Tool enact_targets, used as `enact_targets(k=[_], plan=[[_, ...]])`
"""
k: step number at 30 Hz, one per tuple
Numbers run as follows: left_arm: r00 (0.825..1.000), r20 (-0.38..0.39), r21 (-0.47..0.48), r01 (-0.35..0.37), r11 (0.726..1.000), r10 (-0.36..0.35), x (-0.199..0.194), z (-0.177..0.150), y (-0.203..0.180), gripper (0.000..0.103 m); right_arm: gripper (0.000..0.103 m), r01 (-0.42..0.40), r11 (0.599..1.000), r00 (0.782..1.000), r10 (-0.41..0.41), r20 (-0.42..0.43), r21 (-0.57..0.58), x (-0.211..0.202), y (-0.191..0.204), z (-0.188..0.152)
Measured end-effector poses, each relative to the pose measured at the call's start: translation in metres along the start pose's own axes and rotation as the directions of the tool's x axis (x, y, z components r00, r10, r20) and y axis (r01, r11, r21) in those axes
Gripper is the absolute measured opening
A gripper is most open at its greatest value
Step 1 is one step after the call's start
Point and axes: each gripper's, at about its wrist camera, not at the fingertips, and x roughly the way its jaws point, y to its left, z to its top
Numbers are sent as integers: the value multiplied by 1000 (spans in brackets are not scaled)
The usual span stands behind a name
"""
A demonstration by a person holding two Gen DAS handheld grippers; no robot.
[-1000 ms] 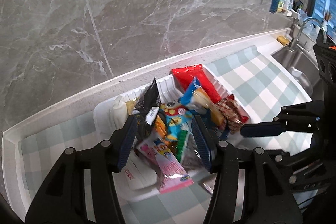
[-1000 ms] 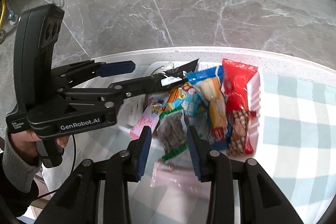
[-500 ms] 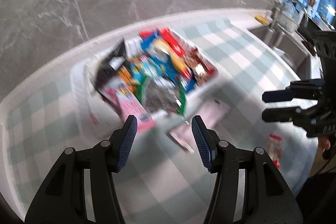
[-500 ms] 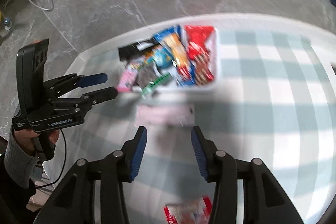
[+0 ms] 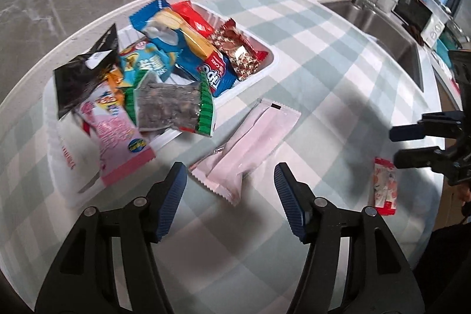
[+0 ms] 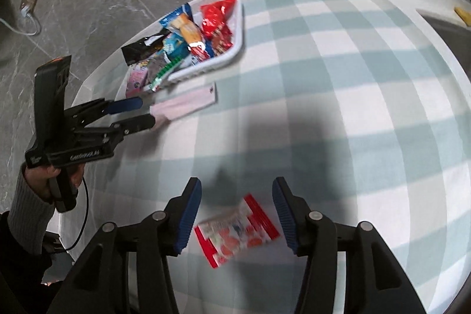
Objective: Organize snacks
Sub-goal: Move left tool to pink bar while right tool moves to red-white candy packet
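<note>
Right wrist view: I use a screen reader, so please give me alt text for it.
The right gripper, jaws opening, hangs over a red-and-white snack packet on a checked tablecloth. Farther off, the left gripper nears a pale pink packet beside a white tray heaped with snacks.

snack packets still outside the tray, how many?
2. Pale pink packet on the cloth just in front of the tray, ahead of the left gripper. Red-and-white packet between the right gripper's opening jaws. None seems hidden.

Bare green-and-white checked tablecloth [image 6: 338, 96] fills the right and centre of the right wrist view, open for passage. The heaped white plastic snack tray [image 6: 232, 53] crowds the upper left, and a flat pale pink packet [image 6: 185, 103] lies just below it.
</note>
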Motion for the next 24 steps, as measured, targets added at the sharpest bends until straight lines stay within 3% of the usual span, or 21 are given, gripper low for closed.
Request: enact_targets(k=[8,14,24], plan=[[997,-65,75,38,996,-33,32,13,-6,60,56,24,997,998,-19,-64,74,1,-7,-17],[987,-103,115,134,984,-122,36,10,-27,60,62,25,995,997,-17,-81,98,5,-7,-23],[993,-84,113,91,989,-82,30,15,-30,60,65,60,995,993,-50,-110,84,12,5,-22]])
